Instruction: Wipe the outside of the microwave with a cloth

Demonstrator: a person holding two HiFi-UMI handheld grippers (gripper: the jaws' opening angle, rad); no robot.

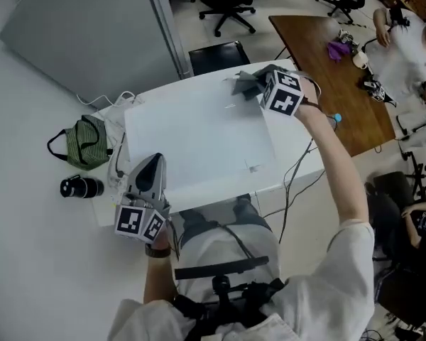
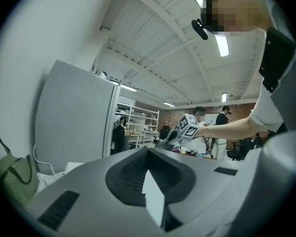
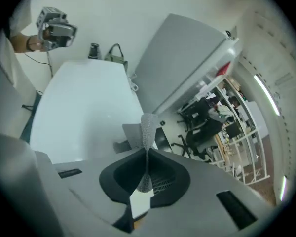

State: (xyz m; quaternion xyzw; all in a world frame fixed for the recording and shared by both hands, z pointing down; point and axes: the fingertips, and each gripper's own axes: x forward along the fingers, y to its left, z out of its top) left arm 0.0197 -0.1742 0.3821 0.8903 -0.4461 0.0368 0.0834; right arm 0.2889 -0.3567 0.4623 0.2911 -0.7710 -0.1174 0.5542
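Right gripper (image 1: 259,89) clamps the grey cloth (image 1: 241,84) on the microwave (image 1: 199,144) top's far corner; left gripper (image 1: 149,170) is closed, empty. Wiping looks underway, sides probably remain.

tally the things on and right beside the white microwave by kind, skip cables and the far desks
hand-held gripper: 2, the left hand-held gripper and the right hand-held gripper
microwave: 1
cloth: 1
green bag: 1
black cylinder: 1
total: 6
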